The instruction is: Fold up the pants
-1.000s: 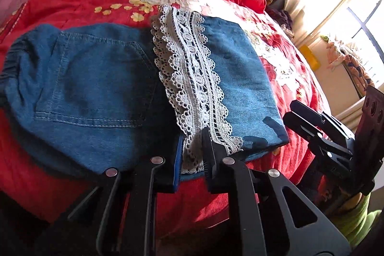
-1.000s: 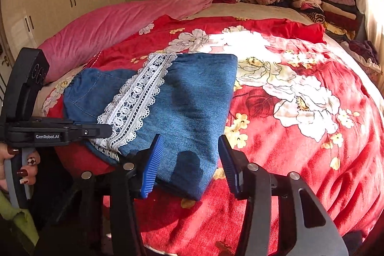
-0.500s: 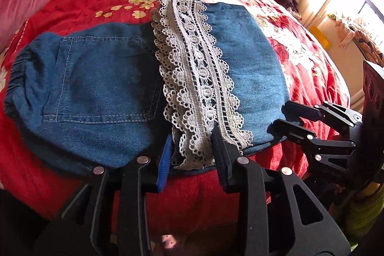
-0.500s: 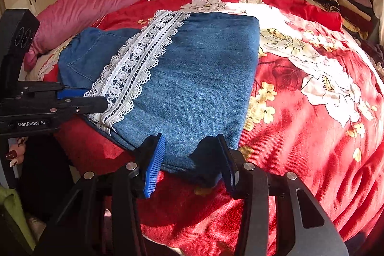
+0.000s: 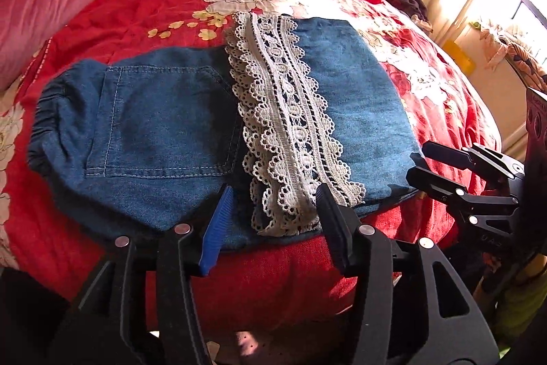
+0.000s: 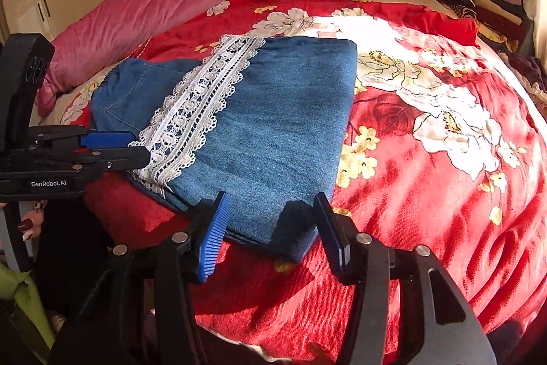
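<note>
Looking along both tools, I see the folded blue denim pants with white lace trim point(image 5: 218, 132) stretching left to right across the red floral bed point(image 6: 427, 200). My left hand-held gripper point(image 5: 273, 211) straddles the near lace end while my right hand-held gripper point(image 6: 270, 221) straddles the near right corner. Both sets of jaws are opening, pressing on nothing.

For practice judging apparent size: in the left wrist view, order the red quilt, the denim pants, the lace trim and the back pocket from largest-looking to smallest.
1. Red quilt
2. Denim pants
3 and 4. Back pocket and lace trim: they cover similar areas, and the fisheye stretches whatever lies nearer, so I would not rank them.
</note>
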Tool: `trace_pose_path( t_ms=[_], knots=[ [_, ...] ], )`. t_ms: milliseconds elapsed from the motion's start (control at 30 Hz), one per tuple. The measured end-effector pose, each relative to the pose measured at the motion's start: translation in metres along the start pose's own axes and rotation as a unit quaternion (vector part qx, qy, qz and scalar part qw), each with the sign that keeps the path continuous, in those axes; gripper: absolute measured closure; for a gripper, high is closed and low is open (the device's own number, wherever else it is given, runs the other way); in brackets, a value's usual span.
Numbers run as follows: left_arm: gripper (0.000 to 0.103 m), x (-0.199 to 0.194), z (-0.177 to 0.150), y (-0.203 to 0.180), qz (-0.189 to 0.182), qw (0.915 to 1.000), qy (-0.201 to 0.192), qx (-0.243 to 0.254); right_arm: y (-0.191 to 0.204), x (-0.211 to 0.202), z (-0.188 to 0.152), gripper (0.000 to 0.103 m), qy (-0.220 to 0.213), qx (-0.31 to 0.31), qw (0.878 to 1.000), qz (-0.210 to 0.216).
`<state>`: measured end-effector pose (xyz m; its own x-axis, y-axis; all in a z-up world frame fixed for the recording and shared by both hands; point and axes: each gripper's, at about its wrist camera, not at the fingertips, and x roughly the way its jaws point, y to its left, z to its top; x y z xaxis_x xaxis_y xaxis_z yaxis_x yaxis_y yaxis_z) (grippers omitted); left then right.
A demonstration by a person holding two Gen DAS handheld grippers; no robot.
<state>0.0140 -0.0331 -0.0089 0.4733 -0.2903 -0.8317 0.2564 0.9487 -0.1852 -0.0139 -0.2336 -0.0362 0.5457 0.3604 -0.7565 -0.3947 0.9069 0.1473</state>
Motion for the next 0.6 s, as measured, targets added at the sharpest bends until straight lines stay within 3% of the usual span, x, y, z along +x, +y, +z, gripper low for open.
trace_pose_path(
  t_ms=[367,600],
  knots=[
    [0.037,-0.015,0.0,-0.002,0.013,0.9998,-0.015,0.004,-0.004,-0.02,0.004,0.013,-0.03,0.017,0.999,-0.015],
    [0.02,-0.026,0.001,0.003,0.023,0.9993,-0.031,-0.002,0.001,-0.031,0.01,0.007,-0.046,0.013,0.999,-0.021]
  ],
)
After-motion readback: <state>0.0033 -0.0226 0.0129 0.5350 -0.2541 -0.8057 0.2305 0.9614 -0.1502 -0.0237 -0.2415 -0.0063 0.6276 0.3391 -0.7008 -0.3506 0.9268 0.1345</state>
